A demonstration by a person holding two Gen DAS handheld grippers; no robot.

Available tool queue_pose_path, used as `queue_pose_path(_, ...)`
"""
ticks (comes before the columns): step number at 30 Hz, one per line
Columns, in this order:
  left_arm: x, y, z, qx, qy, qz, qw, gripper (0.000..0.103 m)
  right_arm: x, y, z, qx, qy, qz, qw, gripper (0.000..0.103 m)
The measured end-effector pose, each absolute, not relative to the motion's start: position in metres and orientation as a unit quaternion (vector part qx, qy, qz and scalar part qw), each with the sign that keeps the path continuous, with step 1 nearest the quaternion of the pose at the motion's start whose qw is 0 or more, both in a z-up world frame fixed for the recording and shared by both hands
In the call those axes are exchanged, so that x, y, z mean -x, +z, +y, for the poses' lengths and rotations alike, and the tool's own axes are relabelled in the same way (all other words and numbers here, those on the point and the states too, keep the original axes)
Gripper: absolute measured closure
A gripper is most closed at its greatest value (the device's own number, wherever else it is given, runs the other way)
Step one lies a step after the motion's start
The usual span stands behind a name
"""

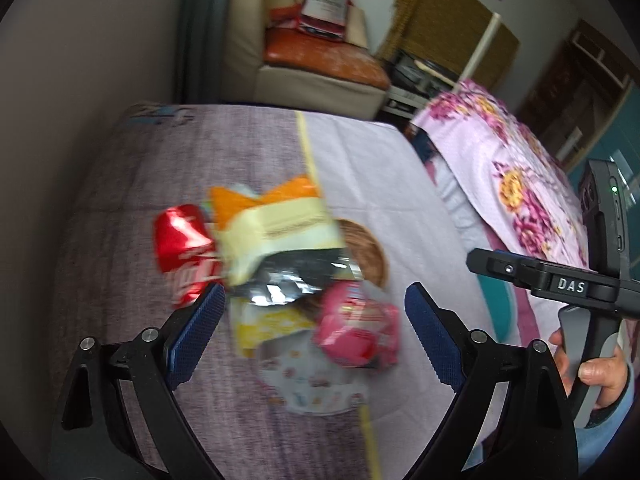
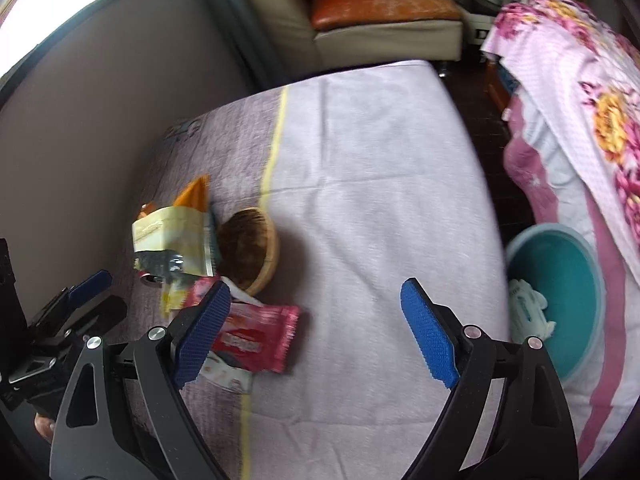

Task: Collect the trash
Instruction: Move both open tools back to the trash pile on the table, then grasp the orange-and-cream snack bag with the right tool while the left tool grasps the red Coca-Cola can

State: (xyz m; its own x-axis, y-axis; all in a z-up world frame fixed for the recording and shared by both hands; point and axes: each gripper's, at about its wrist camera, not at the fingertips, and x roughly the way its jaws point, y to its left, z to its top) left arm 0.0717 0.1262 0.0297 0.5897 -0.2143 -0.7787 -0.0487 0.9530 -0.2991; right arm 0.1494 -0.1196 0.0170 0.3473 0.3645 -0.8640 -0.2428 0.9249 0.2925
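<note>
Lilac cloth covers the table [image 2: 380, 160] where your trash sits heaped: pale snack bag [image 1: 276, 232], crushed red can [image 1: 182, 252], pink wrapper [image 2: 256, 336]. The teal basin [image 2: 568, 300] waits beside it, likely the bin. Both your left gripper [image 1: 316, 328] and right gripper [image 2: 316, 328] gape wide, empty.

Red can [image 1: 182, 254]; pink wrapper [image 2: 256, 332]; teal basin [image 2: 560, 304].

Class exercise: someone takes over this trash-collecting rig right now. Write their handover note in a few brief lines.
Left gripper: open, empty, above the pile.
Right gripper: open, empty, over the cloth-covered table.
On the table: red can, yellow bag, pink wrapper, more wrappers, wicker bowl.
Teal bin stands beside the table, with something white inside.
Left: the whole pile, apparently untouched.
</note>
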Motion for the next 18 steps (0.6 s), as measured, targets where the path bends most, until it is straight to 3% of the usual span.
queue_pose_path(8,-0.074,0.002,0.213,0.214,0.035,0.452,0.865,0.011,-0.183,0.015,-0.037,-0.03,0.252,0.552,0.794,0.02)
queue_pose_path(18,-0.087,-0.029,0.233,0.231,0.043,0.478,0.846,0.011,-0.214,-0.015,0.017,-0.055,0.286,0.594,0.75,0.02)
